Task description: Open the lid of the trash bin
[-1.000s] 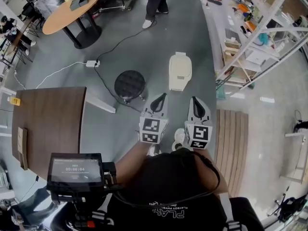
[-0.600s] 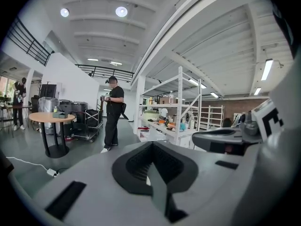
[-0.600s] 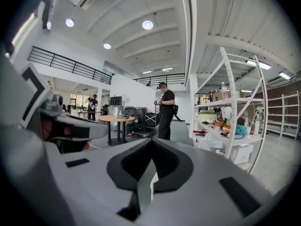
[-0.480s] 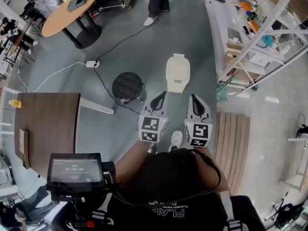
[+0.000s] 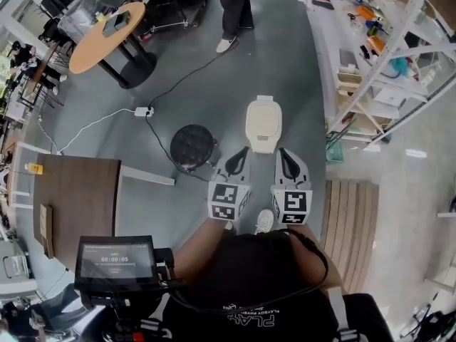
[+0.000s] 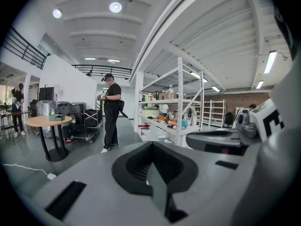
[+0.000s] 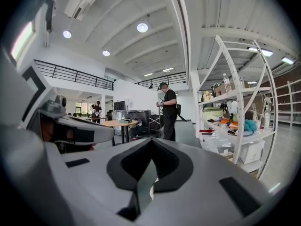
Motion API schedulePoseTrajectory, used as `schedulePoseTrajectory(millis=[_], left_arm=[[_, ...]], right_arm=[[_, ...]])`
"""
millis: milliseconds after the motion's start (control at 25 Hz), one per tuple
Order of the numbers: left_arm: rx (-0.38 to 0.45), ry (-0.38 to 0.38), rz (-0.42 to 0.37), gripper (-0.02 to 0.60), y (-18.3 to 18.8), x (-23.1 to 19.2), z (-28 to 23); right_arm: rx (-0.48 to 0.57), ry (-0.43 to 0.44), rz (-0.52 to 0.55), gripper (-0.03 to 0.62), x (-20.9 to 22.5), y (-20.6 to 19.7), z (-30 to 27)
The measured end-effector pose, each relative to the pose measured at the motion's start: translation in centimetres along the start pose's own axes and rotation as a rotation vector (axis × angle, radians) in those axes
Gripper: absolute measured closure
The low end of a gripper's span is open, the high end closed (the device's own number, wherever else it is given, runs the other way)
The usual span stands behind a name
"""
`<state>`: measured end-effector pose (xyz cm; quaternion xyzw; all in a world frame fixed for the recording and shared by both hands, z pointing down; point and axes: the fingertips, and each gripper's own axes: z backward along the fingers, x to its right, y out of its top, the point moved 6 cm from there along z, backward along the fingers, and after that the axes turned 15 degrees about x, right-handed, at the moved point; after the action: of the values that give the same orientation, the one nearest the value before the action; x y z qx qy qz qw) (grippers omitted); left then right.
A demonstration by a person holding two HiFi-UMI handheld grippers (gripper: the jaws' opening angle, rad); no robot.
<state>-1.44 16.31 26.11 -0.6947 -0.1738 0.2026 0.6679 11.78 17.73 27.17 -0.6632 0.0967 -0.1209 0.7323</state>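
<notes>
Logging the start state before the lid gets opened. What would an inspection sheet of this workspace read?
Surface: grey floor.
Job's things: cream plastic trash bin standing on the floor, lid shut.
Clutter: round black stool, left of the bin and apart from it.
Grippers: left gripper and right gripper both shut, empty, short of the bin.
Cables: black cable running across the floor from a white power strip.
Surroundings: white metal shelving at right; round wooden table; standing person.
</notes>
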Motion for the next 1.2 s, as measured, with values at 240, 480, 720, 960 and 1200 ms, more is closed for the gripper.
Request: schedulePoseTrajectory(millis=[240, 480, 720, 960, 1200], left_arm=[[0.01, -0.029, -0.027, 0.584, 1.2, 0.3, -1.4], [0.02, -0.063, -0.039, 0.584, 1.8, 0.9, -3.4], [0.041, -0.077, -0.026, 0.584, 2.3, 1.2, -3.9], [0.029, -0.066, -0.016, 0.584, 1.2, 0.0, -5.3], [0.022, -0.052, -0.007, 0.584, 0.5, -3.4, -8.1]], right_arm=[[0.023, -0.008, -0.025, 0.591, 0.7, 0.6, -0.8], [0.037, -0.013, -0.021, 0.591, 1.8, 0.9, -1.4], [0.065, -0.006, -0.031, 0.591, 2.1, 1.6, -1.9], [0.044, 0.015, -0.021, 0.591, 1.9, 0.4, -3.6], [0.012, 0.015, -0.019, 0.591, 2.1, -1.3, -7.8]])
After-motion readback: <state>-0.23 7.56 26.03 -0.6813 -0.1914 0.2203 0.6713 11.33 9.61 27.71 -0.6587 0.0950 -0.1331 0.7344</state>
